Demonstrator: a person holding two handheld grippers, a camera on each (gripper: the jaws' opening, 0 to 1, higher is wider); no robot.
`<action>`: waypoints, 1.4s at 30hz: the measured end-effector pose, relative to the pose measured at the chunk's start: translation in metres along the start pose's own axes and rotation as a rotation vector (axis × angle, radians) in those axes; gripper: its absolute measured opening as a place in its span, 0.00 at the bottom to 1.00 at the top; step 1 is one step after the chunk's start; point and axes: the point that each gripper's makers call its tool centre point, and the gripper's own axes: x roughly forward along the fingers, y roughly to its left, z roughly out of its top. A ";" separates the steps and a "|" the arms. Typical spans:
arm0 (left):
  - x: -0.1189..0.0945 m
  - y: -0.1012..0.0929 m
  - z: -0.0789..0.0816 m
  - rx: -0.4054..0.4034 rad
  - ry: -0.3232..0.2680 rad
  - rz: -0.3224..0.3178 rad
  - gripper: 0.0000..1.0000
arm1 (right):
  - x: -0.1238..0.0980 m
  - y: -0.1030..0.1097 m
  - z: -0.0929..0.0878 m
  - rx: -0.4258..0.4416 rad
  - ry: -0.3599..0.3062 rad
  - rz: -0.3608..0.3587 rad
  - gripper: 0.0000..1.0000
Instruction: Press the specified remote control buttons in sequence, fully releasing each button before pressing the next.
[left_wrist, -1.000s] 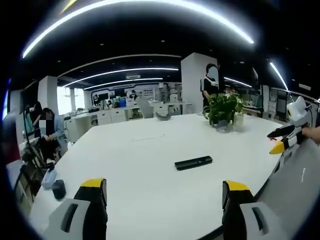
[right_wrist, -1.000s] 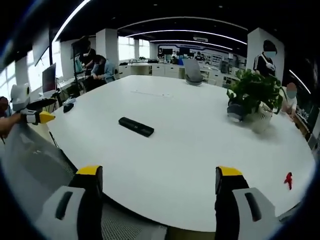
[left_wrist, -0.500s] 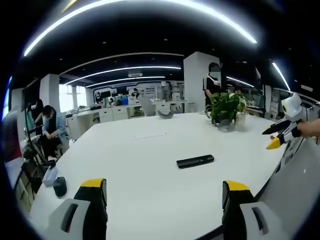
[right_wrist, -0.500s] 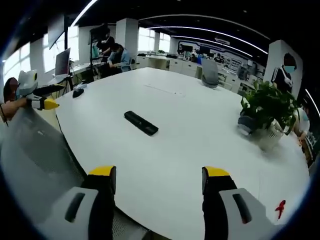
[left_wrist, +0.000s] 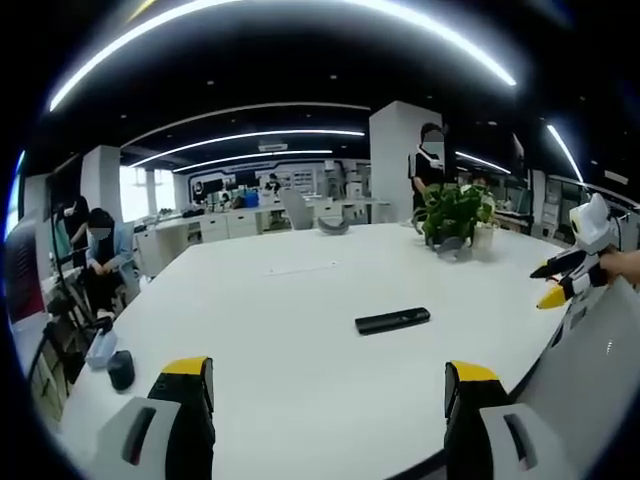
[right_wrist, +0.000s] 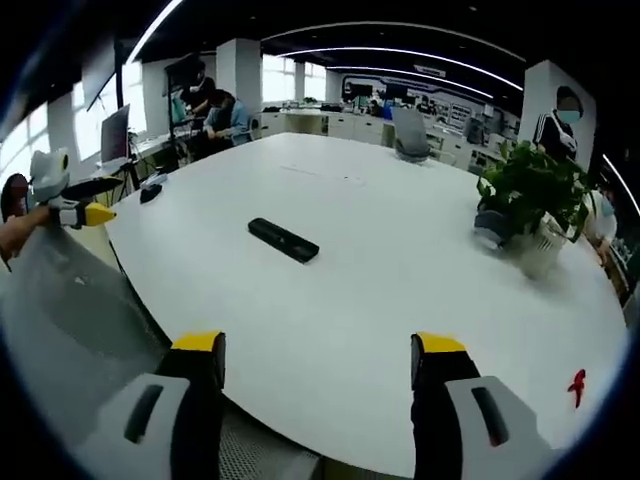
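Observation:
A black remote control (left_wrist: 392, 320) lies flat on the big white table (left_wrist: 300, 340), right of the middle in the left gripper view. In the right gripper view the remote control (right_wrist: 283, 240) lies left of centre on the table (right_wrist: 380, 300). My left gripper (left_wrist: 325, 375) stands open over the near table edge, well short of the remote. My right gripper (right_wrist: 318, 352) is open too, with nothing between its yellow-tipped jaws. The right gripper (left_wrist: 568, 280) shows at the right of the left gripper view; the left gripper (right_wrist: 75, 210) shows at the left of the right gripper view.
A potted green plant (right_wrist: 530, 195) stands on the table's far right side. A small red object (right_wrist: 577, 383) lies near the table's right edge. A grey chair back (right_wrist: 60, 310) sits by the near edge. People sit at desks (left_wrist: 95, 250) beyond the table.
Both views have shifted slightly with the hands. The right gripper's jaws stand a little wider apart than half a second ago. The remote has not moved on the table.

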 end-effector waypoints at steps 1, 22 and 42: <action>0.000 0.000 0.000 0.002 0.001 -0.001 1.00 | 0.000 -0.002 0.003 0.003 -0.008 -0.001 0.78; -0.001 -0.001 0.003 -0.010 -0.019 0.000 1.00 | 0.082 0.022 0.055 -0.337 0.068 0.272 0.39; 0.000 -0.001 -0.002 -0.017 0.008 -0.007 1.00 | 0.179 0.031 0.052 -0.527 0.252 0.390 0.35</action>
